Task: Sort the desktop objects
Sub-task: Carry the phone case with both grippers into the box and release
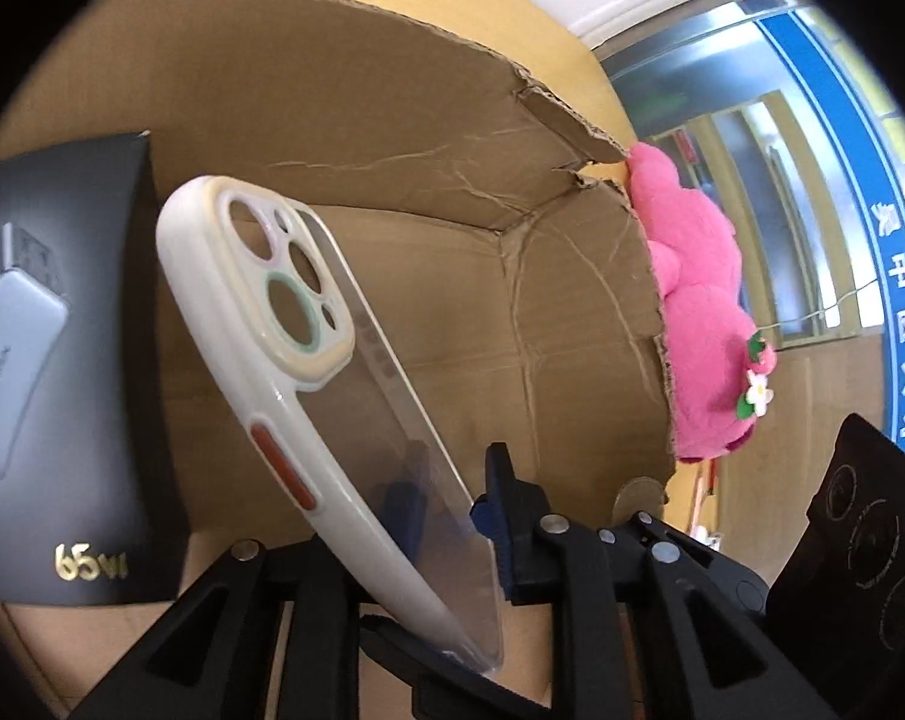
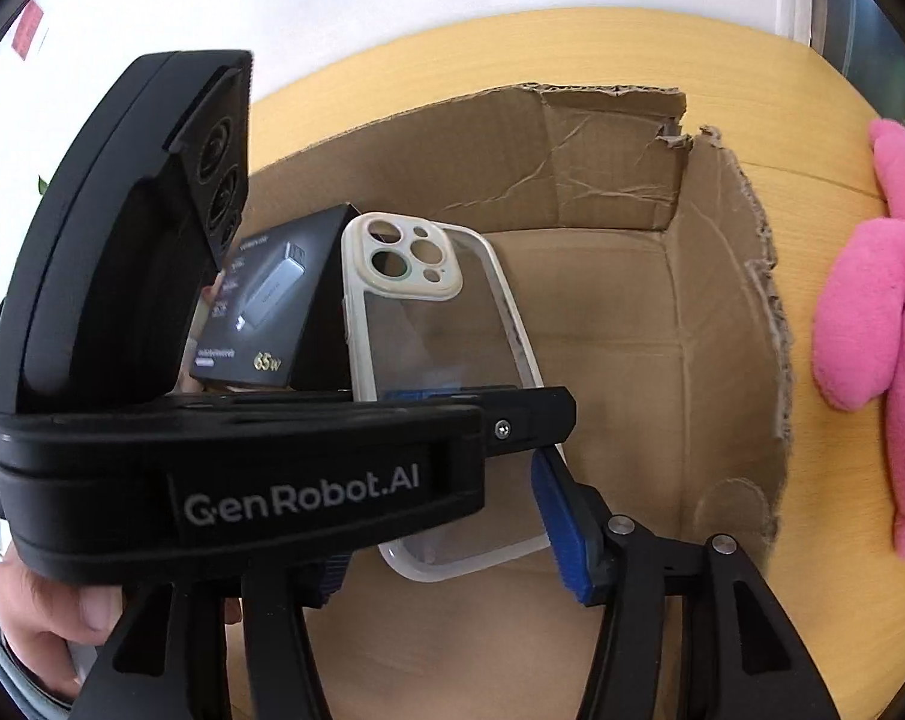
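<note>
The pale yellow wooden surface [image 2: 836,612] carries an open brown cardboard carton [image 2: 632,330] with torn, creased walls, which I take to be the bin for the sorting. Both cameras look down into it. A bright pink plush toy [image 2: 872,312] lies outside the carton, against its wall at three o'clock in the right wrist view, so it looks not yet sorted.

Inside, at nine o'clock, a black rectangular cardboard charger package with gold "65W" print [image 2: 272,300] leans on edge against the carton's side, apparently already put away.

Just beside it, toward the middle, is the task's thing in hand: a cream-rimmed phone case with a clear plastic back [image 2: 440,324]. It is tilted over the carton floor, camera cut-outs toward twelve o'clock, and whether its lower end rests on the floor is hidden. It seems to be at the point of being set down next to the package.

The left hand-held gripper [image 1: 452,498] has its jaws narrow, one on each face of the case near its six o'clock end (one blue pad shows through the clear back). I cannot tell whether the pads press.

The right hand-held gripper [image 2: 446,540] straddles that same end across its width. Its three o'clock pad looks to meet the case's corner, but the other pad is hidden, so I cannot tell its grip.
</note>
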`<state>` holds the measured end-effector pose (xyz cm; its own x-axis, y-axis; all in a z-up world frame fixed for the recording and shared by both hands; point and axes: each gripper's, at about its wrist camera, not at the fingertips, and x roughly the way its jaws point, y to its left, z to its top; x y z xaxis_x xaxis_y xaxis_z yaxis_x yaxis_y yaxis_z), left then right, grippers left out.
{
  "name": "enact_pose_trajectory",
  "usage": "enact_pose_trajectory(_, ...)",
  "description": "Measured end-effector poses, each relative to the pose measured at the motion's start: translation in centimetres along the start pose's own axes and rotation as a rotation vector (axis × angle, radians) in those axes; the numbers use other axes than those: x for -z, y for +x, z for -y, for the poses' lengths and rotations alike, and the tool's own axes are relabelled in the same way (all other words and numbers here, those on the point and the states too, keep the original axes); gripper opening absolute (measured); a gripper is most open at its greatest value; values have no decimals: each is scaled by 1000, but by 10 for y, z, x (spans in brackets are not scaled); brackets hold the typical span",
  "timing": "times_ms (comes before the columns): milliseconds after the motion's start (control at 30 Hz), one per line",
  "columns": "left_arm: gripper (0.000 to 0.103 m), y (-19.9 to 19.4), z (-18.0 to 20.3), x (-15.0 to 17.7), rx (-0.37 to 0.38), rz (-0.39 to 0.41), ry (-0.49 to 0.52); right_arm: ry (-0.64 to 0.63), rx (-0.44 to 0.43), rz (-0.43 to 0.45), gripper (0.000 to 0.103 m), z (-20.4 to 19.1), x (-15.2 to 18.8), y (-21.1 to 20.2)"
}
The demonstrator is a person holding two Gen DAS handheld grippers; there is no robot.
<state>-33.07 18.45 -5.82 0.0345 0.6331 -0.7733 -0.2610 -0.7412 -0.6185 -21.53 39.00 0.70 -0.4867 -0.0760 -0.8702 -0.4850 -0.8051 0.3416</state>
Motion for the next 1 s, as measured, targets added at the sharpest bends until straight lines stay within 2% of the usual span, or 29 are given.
enact_pose_trajectory(133,23,-2,5,-4,-54,-47,34,37,-36,14,62,2,3,0)
enact_pose_trajectory(267,33,-4,9,-7,-51,-62,54,74,-88,33,66,7,8,0)
enact_pose_trajectory(367,48,-14,12,-10,-15,-44,72,89,-82,38,64,8,10,-5)
enact_pose_trajectory(400,61,-21,15,-12,-40,-20,91,88,-83,39,63,8,11,-7)
enact_pose_trajectory(433,69,-29,14,-14,-67,8,96,81,-75,44,63,7,12,-10)
enact_pose_trajectory(533,69,-42,8,-19,-49,37,69,68,-50,36,62,4,11,-11)
enact_pose_trajectory(633,69,-53,0,-18,-83,53,79,65,-42,30,62,0,11,-8)
enact_pose_trajectory(733,69,-65,-5,-16,-83,75,76,72,-41,36,63,-4,10,-8)
enact_pose_trajectory(900,69,-91,-3,-13,-93,142,88,70,-26,32,64,-11,9,-13)
enact_pose_trajectory(1000,69,-108,-2,-8,-107,186,95,40,15,36,64,-17,8,-11)
